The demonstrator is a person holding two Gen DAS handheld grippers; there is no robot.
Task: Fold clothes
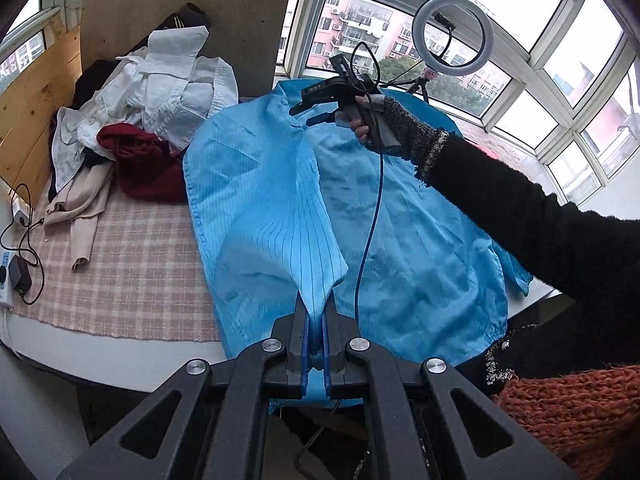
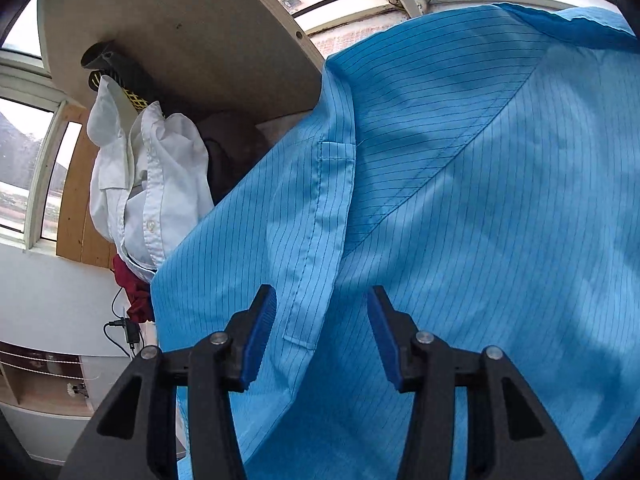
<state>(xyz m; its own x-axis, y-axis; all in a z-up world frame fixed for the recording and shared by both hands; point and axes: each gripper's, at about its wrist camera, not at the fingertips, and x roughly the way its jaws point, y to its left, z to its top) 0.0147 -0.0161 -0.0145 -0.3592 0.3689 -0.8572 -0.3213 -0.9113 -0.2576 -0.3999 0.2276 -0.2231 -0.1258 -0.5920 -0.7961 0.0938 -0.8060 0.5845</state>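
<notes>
Blue garment [image 1: 400, 220]: thin pinstriped cloth, spread over the checked cloth [image 1: 132, 264] on the table, beside a heap of other clothes [image 1: 160, 92].
Handling: looks light, limp and rather slick; likely to sag and slide, not fragile.
Left gripper [image 1: 316, 344]: pressed together, pinching a bunched fold of the near edge.
Right gripper [image 2: 320, 328]: spread, holding nothing, its pads [image 2: 260, 332] either side of the placket [image 2: 320, 240].
Where to hold: hems and seams, doubled fabric, should slip less.

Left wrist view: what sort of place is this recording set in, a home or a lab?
Probably a home, likely an enclosed balcony or sunroom: wraparound windows face apartment blocks, a checked tablecloth covers the table, and a pile of clothes waits beside the blue shirt.
</notes>
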